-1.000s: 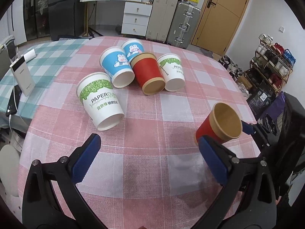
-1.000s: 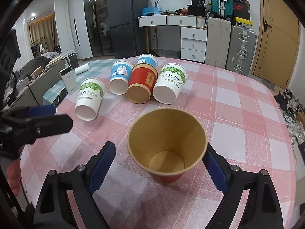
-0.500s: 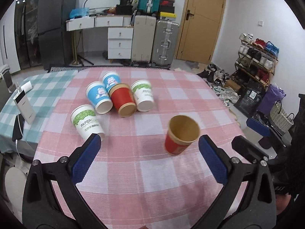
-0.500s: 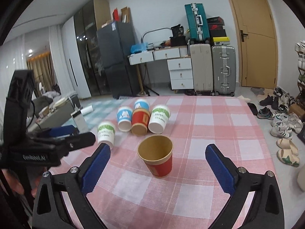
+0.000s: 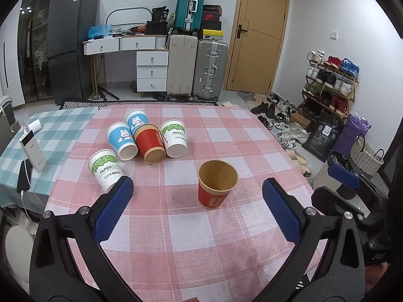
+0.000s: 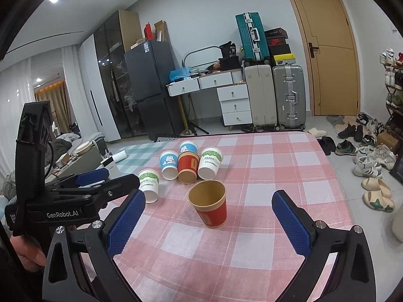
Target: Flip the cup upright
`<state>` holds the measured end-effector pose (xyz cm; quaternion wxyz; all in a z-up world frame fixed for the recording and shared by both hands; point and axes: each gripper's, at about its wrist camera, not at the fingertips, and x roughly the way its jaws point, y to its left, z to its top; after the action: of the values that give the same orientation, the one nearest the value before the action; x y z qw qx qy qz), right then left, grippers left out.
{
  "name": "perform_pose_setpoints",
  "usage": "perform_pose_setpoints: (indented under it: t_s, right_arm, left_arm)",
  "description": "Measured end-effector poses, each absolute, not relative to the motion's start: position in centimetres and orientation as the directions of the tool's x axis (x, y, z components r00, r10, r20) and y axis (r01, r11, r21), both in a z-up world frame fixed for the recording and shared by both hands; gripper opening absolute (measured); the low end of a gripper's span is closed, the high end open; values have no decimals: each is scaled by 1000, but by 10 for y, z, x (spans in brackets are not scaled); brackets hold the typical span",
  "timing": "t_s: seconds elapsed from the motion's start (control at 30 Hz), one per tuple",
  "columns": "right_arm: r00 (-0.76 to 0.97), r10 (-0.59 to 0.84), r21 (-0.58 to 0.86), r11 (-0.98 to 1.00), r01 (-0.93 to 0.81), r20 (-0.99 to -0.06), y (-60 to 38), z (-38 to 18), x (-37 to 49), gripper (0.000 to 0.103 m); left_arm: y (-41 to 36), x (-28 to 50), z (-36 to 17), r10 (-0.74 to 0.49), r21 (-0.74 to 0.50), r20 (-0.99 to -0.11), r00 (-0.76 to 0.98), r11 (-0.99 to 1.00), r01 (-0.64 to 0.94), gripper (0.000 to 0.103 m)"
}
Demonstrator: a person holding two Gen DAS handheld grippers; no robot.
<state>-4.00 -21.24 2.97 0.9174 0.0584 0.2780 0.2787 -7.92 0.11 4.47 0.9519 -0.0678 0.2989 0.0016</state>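
The red cup (image 5: 217, 188) (image 6: 209, 203) stands upright on the pink checked cloth (image 5: 206, 231) (image 6: 277, 166), mouth up, its kraft-brown inside showing. Nothing touches it. All other places here are told from this cup.

Behind it, well apart, five cups lie on their sides in a loose cluster with their mouths turned toward the cameras. Nearest in the cluster is a second red cup (image 5: 149, 141) (image 6: 187, 166), lying straight behind the upright one. Just right of that lies a white cup with green print (image 5: 174, 137) (image 6: 210, 162), touching it. To the left lies a blue cup with a rabbit picture (image 5: 121, 141) (image 6: 168, 164), and behind these a second blue cup (image 5: 137, 120) (image 6: 188, 147). Farther left and a little nearer lies another white and green cup (image 5: 106, 170) (image 6: 149, 185), apart from the others.

The left gripper (image 5: 199, 207) hangs short of the upright cup, jaws wide apart and empty, with the cup between and beyond the blue pads. In the right wrist view its body shows off to the cup's left. The right gripper (image 6: 210, 221) likewise sits back from the cup, jaws wide apart, holding nothing.

Far left of the cup, on a green checked cloth (image 5: 54, 130), stands a white power bank (image 5: 32, 148)
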Motion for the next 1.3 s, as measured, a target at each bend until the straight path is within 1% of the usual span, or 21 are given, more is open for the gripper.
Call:
perform_pose_setpoints:
  t_s: [0.63, 0.87, 1.3]
  right_arm:
    - [694, 555, 271, 831, -485, -459, -211, 34, -56, 103]
    - [696, 545, 265, 837, -478, -467, -211, 32, -55, 103]
    - [700, 546, 261, 837, -482, -460, -209, 36, -57, 103]
  left_arm:
    - [0, -100, 57, -47, -138, -558, 828, 990, -36, 102]
    - [-5, -103, 61, -47, -123, -548, 835, 992, -25, 102]
    - [-3, -101, 57, -35, -130, -563, 826, 990, -47, 102]
